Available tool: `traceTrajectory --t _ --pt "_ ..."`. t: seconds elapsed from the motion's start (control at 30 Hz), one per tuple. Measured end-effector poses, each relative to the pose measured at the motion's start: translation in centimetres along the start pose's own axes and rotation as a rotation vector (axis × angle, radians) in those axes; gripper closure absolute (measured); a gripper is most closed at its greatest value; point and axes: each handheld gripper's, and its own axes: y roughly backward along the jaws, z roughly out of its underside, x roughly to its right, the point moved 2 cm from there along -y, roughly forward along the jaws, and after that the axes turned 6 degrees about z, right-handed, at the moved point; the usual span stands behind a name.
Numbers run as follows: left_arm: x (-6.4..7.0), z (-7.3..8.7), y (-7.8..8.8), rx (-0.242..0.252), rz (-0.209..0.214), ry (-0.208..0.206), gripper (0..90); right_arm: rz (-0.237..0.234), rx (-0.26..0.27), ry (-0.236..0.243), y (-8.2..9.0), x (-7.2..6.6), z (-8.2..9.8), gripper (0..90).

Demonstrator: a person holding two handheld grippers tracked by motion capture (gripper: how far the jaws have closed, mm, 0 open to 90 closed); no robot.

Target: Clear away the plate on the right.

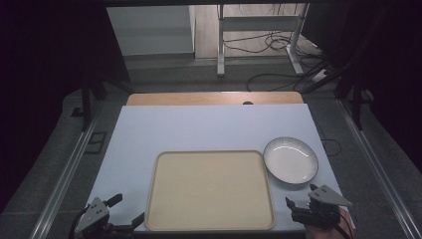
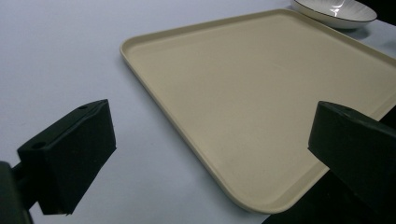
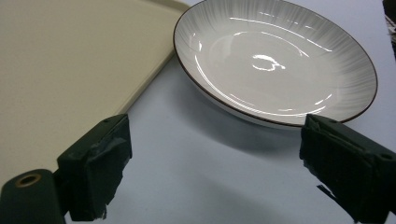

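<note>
Just glossy white dark-rimmed plate

Dim overall; the high view's side edges fall to near black. The glossy white ribbed ceramic plate carries bright overhead glare streaks and casts a soft shadow beneath its near rim. Close black jaws slightly blurred.

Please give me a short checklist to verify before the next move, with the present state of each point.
1. Left gripper open, holding nothing: ok.
2. Right gripper open, holding nothing: ok.
3. Flat beige rectangular plastic tray empty: ok.
4. Shallow white ceramic plate with dark rim empty, upright on the table to the tray's right: ok.
5. Plate clear of the tray's edge: cannot tell.
</note>
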Motion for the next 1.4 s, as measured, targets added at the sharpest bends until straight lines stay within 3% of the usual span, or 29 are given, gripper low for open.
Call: traceTrajectory --t 0.2,0.67,0.9,1.07,1.4 --pt "0.0 0.0 0.0 -0.001 0.002 0.003 0.4 0.035 -0.022 0.036 -0.2 0.0 -0.4 14.0" --pt "-0.1 0.0 -0.1 -0.005 0.004 0.011 0.4 0.057 -0.053 0.103 -1.1 -0.1 -0.9 14.1" --pt "-0.1 0.0 -0.1 -0.006 0.005 0.012 0.4 0.100 -0.070 0.175 -1.7 -0.3 -1.1 14.6" --pt "-0.2 0.0 -0.1 -0.005 0.006 0.012 0.4 0.138 -0.070 0.259 -2.1 -0.7 -1.3 15.8" --pt "-0.2 0.0 -0.1 -0.002 0.007 0.013 0.4 0.196 -0.085 0.355 -2.5 -0.9 -1.4 15.8"
